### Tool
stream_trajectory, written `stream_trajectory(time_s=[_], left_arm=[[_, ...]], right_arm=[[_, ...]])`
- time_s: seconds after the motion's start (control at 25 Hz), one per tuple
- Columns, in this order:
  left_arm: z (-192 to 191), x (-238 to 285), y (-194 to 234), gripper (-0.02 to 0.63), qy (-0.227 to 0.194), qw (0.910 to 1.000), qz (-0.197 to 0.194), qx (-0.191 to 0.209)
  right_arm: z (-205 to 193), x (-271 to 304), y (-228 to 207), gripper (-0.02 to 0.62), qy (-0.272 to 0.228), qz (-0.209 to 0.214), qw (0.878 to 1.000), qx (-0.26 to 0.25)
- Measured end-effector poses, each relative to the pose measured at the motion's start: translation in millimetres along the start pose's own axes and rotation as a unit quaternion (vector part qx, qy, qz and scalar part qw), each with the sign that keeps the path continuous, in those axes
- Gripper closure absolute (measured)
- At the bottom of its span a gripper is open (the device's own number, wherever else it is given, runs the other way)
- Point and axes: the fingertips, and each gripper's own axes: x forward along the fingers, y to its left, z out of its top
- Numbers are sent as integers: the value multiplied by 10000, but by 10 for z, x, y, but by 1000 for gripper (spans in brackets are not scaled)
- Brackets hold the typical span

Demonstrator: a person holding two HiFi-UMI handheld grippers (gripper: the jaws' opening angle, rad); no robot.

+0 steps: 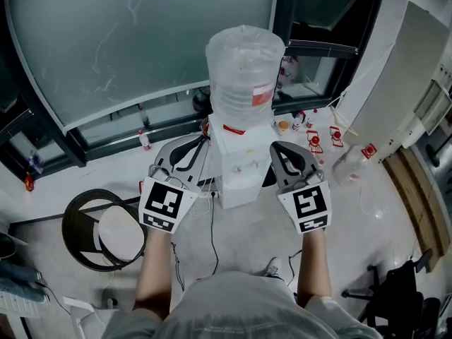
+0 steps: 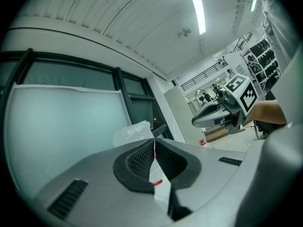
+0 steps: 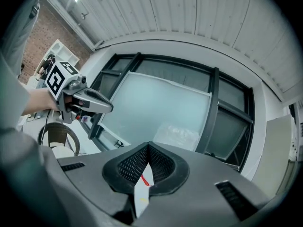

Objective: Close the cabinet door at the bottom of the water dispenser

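A white water dispenser [image 1: 236, 171] stands on the floor ahead of me, topped by a big bottle wrapped in clear plastic [image 1: 244, 69]. From above, its bottom cabinet door is hidden. My left gripper [image 1: 200, 143] is held level beside the dispenser's left side, jaws shut and empty. My right gripper [image 1: 278, 149] is level beside its right side, also shut and empty. In the left gripper view the pads [image 2: 142, 157] meet, with the wrapped bottle [image 2: 134, 131] beyond them. The right gripper view shows closed pads [image 3: 161, 163] and the bottle [image 3: 177, 136] ahead.
A round wicker chair with a white cushion [image 1: 106, 228] sits at the left. Cables [image 1: 212, 224] trail across the floor in front of the dispenser. An empty red-capped bottle [image 1: 353, 162] lies at the right, near a white panel [image 1: 402, 83]. A glass wall [image 1: 141, 41] stands behind.
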Motion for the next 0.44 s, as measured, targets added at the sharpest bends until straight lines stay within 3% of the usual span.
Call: stream_trajectory(time_s=[0.44], left_arm=[[-80, 98, 26, 580, 91, 9999, -1, -75]], right_arm=[[-103, 49, -41, 568, 93, 142, 9999, -7]])
